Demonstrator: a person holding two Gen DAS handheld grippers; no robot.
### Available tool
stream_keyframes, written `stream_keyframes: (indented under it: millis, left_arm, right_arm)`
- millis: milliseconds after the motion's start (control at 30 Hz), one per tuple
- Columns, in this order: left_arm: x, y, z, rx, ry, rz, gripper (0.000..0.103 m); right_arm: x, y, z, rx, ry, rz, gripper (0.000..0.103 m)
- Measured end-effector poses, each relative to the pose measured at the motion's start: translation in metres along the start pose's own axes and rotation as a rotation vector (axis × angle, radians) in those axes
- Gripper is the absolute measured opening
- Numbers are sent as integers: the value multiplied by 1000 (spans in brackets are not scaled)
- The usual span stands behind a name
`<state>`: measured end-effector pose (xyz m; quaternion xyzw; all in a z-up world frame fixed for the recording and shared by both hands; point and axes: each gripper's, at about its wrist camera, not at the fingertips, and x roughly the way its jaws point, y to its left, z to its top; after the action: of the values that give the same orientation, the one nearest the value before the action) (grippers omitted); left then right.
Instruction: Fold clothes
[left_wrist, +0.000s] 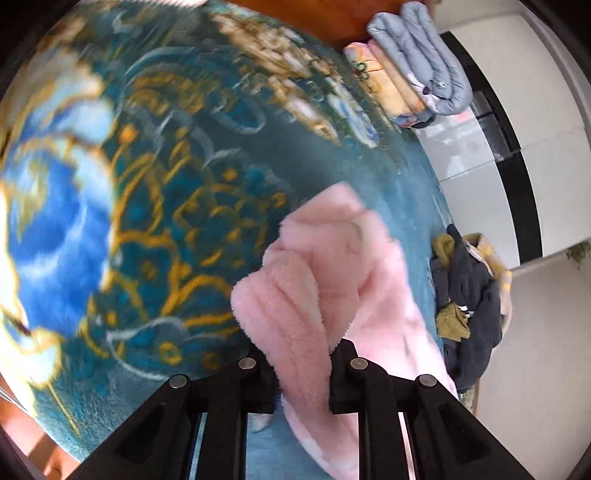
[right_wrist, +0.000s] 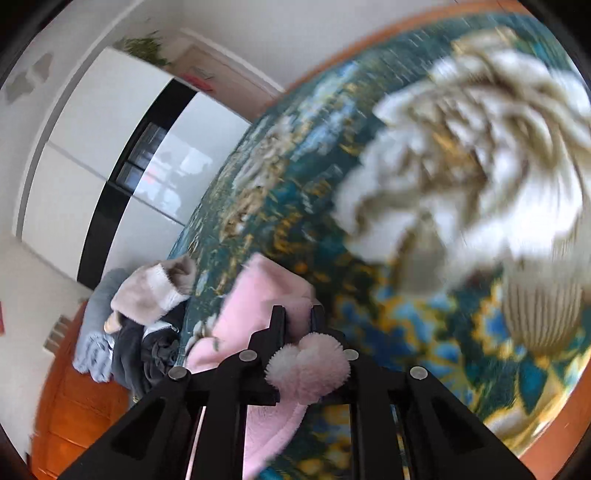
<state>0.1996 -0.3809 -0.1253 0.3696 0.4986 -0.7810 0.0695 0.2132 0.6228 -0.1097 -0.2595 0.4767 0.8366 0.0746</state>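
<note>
Pinching opposite ends of the pink fleece garment (left_wrist: 325, 280), left gripper (left_wrist: 303, 373) and right gripper (right_wrist: 299, 332) stretch its long axis between them above the patterned blanket (left_wrist: 177, 192).

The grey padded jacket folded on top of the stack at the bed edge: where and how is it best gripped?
Probably at its thick folded end, which hangs slightly over the pastel blankets beneath. Come from the open floor side, fingers above and below the fold. Both hand-held grippers, left and right, are shut on the pink fleece garment now.
</note>
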Motion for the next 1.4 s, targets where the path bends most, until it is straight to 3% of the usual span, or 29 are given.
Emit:
stream_keyframes:
  millis: [167,267,400,467,700,867,967,1067,1133,1233,1333,1400]
  left_arm:
    - [-1,1,0,-8,19,12,22]
    - [-5,1,0,-10,28,18,32]
    - [-25,5,2,-14,2,60,53]
    - [-36,1,4,-9,-27,100,56]
    - [-77,-20,13,-6,-213,272,56]
    - [-88,-66,-5,146,-252,270,57]
    - [-68,-102,-25,251,-219,216,59]
    - [-30,-139,-49,347,-131,147,59]
    - [-3,-162,-65,388,-58,92,59]
    - [30,-190,-89,431,11,49,59]
    - [55,-199,-113,459,63,44,59]
    - [70,-196,-127,464,103,64,59]
  right_arm:
    - [-4,-4,2,-27,15,-7,15]
    - [-14,-1,5,-71,9,-47,26]
    - [-20,3,13,-120,-2,-104,29]
    - [-10,12,15,-150,17,-106,30]
    - [25,40,24,-254,86,-113,38]
    - [51,61,30,-328,135,-117,38]
    - [54,70,24,-381,153,-134,36]
    - [52,86,13,-484,146,-170,4]
    - [52,96,8,-543,143,-200,3]
    - [44,114,19,-597,70,-224,3]
    - [44,123,40,-580,19,-218,3]
    - [62,116,43,-566,46,-266,3]
